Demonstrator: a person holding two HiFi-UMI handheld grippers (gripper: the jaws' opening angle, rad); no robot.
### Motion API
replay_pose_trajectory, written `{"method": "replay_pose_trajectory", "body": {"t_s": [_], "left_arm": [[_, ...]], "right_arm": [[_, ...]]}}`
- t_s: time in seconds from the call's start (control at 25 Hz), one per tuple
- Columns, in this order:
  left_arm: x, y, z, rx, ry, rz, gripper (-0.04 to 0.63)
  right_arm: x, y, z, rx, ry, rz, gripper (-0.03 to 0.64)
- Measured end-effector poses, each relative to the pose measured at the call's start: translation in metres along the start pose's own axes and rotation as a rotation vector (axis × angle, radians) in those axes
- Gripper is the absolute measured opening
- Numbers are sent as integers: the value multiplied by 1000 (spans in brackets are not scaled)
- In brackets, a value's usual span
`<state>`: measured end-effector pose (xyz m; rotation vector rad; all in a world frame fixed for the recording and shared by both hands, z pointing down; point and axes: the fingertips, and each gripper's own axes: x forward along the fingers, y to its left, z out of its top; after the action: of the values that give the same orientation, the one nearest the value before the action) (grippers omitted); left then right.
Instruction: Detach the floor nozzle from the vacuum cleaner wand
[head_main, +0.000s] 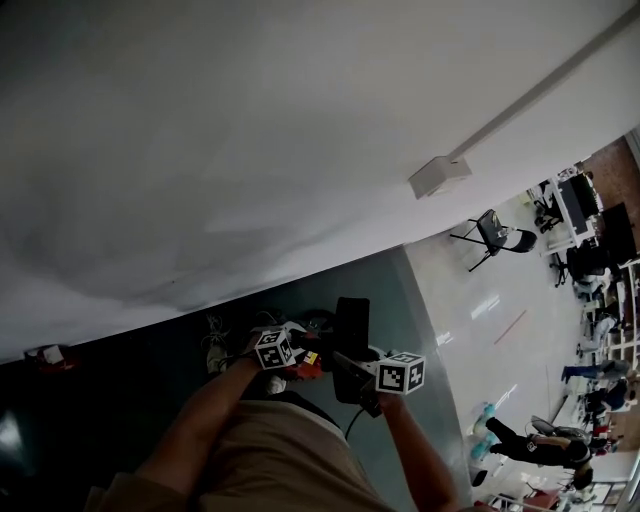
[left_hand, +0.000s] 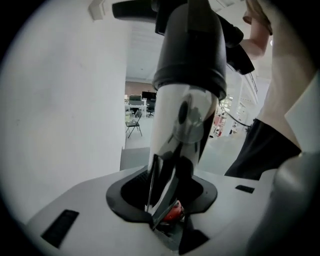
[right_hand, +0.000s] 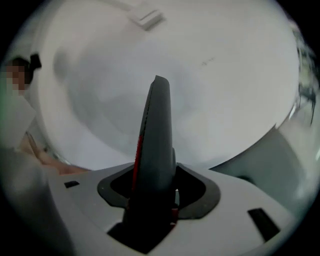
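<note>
Left gripper (left_hand: 167, 215) clamped, right gripper (right_hand: 150, 200) clamped

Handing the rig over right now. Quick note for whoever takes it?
Left gripper: shut on the shiny wand, below its black collar.
Right gripper: shut on what looks like the nozzle, seen edge-on, black with a red stripe.
Both are held up in front of the white wall.
Done: both parts gripped. Whether the joint has parted can't be told.
Left: pull them apart if still joined.

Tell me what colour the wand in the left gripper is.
Shiny silver wand, with a black collar above; the left gripper view shows it best.
</note>
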<state>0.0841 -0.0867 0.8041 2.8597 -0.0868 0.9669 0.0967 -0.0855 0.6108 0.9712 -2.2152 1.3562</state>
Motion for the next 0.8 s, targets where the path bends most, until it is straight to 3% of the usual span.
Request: {"method": "replay_pose_trajectory", "body": {"t_s": [0.12,0.2,0.4,0.56,0.64,0.76,0.8], "left_arm": [[1,-9,1,55,37,-24,133],[0,-13,1,69,43,-42,133],[4,-29,2,83,65,-52,130],[-1,-38,-1,122,55,-84,130],[-7,-39,-6,126,50,-82,130],[-4,-34,-4,104,64,-76,129],[-2,-30,-4,98,73,-75,127]], "right_arm": [[-7,10,-2,-223,80,-178,228],[-9,11,-6,-246,96,-183,229],[-20,3,-13,-196,98,-96,227],[-21,22,-26,-354,177,-259,229],[-17,24,-27,-300,148,-205,229],[-17,5,-14,-129,56,-13,227],[-17,2,-11,-106,40,-7,227]]}}
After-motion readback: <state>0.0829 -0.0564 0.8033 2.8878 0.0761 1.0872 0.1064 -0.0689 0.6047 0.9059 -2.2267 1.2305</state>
